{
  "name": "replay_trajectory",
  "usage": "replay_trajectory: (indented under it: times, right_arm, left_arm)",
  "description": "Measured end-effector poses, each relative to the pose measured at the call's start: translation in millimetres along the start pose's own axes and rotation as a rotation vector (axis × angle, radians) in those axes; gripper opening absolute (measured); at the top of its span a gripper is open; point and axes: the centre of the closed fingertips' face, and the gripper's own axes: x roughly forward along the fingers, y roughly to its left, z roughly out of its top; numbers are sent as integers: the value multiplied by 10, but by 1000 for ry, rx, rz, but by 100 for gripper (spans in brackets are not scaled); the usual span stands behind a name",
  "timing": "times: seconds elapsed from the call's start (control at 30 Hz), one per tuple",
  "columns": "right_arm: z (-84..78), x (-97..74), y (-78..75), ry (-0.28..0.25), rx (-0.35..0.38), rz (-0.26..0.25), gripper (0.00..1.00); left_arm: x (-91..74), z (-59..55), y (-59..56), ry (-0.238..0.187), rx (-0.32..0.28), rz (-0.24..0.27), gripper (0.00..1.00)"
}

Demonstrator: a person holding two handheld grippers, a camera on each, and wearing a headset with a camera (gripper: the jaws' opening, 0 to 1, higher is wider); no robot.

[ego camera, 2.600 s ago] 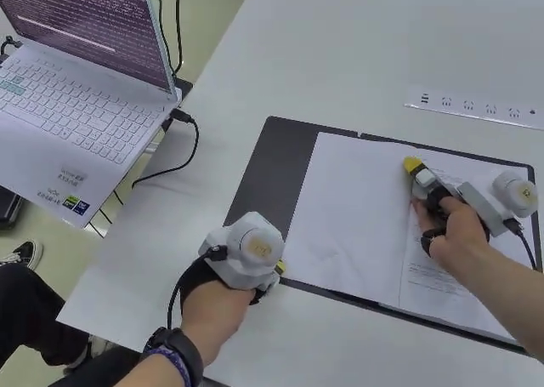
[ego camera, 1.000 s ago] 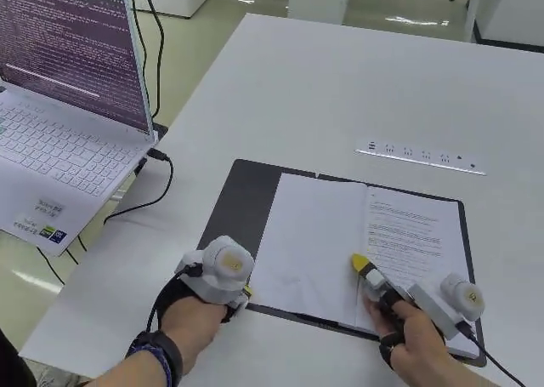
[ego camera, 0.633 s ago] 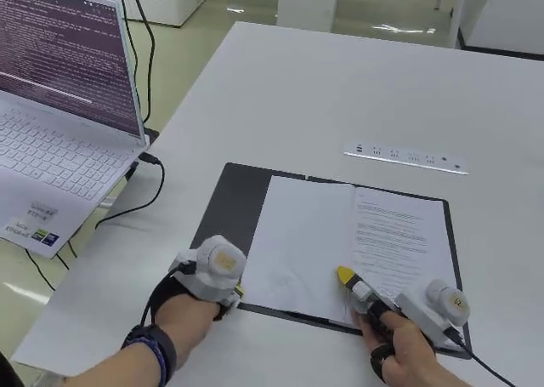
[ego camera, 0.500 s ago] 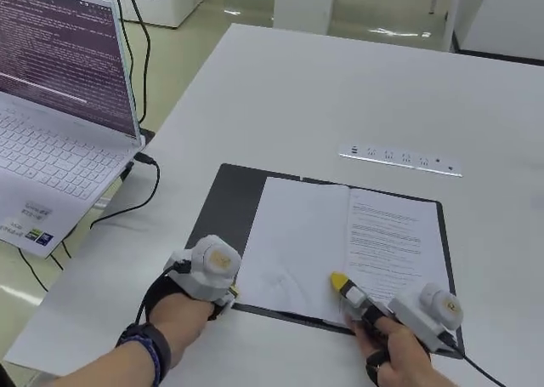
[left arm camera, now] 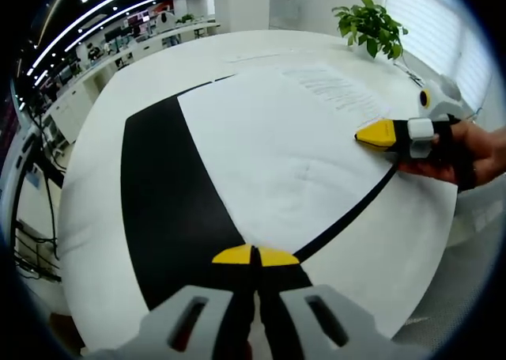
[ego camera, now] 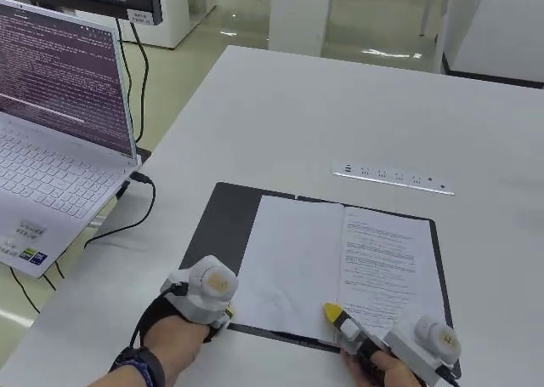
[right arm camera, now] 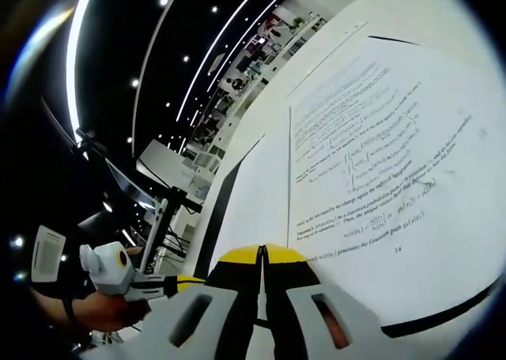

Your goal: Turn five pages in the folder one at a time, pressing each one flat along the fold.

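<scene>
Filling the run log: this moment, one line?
folder open | left gripper shut, over cover | right gripper shut, at fold's near end

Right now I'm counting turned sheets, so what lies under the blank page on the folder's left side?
The black folder cover shows past the left and near edges of the blank page. Any sheets beneath it are covered.
</scene>
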Motion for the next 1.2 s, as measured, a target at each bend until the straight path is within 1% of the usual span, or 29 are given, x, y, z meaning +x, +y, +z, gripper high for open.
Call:
replay_trajectory:
  times: [0.17, 0.43, 0.6, 0.73, 0.77, 0.8, 0.87, 0.9, 0.97, 1.03, 1.1, 1.17, 1.2]
  right_arm:
    - [-49, -49, -4, 2, 0, 1, 0]
    - [-119, -123, 5, 6, -2, -2, 0]
    - [-118, -120, -6, 6, 1, -10, 0]
    - [-120, -120, -3, 9, -3, -13, 0]
    - [-120, -121, -2, 9, -4, -16, 0]
    - [-117, -122, -1, 8, 2, -20, 0]
    - [-108, -127, 5, -2, 36, -25, 0]
    - [-104, -131, 8, -4, 43, -26, 0]
    - [-105, -145, 8, 7, 43, -28, 0]
    - [-107, -171, 37, 19, 30, -21, 3]
    - [-106, -197, 61, 37, 10, -7, 7]
    - [-87, -236, 77, 48, -22, -4, 12]
    - [-77, -259, 78, 51, -23, -4, 15]
  left_arm:
    - [0, -1, 3, -1, -11, -8, 0]
    - [0, -2, -1, -3, -8, -7, 0]
    - [1, -1, -2, -2, -5, -9, 0]
    - [4, 6, -13, 2, 17, 20, 0]
    - [1, 8, -13, 1, 14, 27, 0]
    - [-1, 8, -4, -1, 7, 32, 0]
    - [-6, 5, 1, -13, -41, 40, 0]
    - [-8, 4, 1, -16, -62, 35, 0]
    - [-5, 4, -45, -16, -130, -2, 3]
    - [-27, 17, -90, -10, -138, -25, 10]
    - [-46, 26, -104, -10, -136, -22, 15]
    - [-91, 80, -140, -37, -149, -31, 18]
    - [-125, 124, -160, -62, -161, -36, 18]
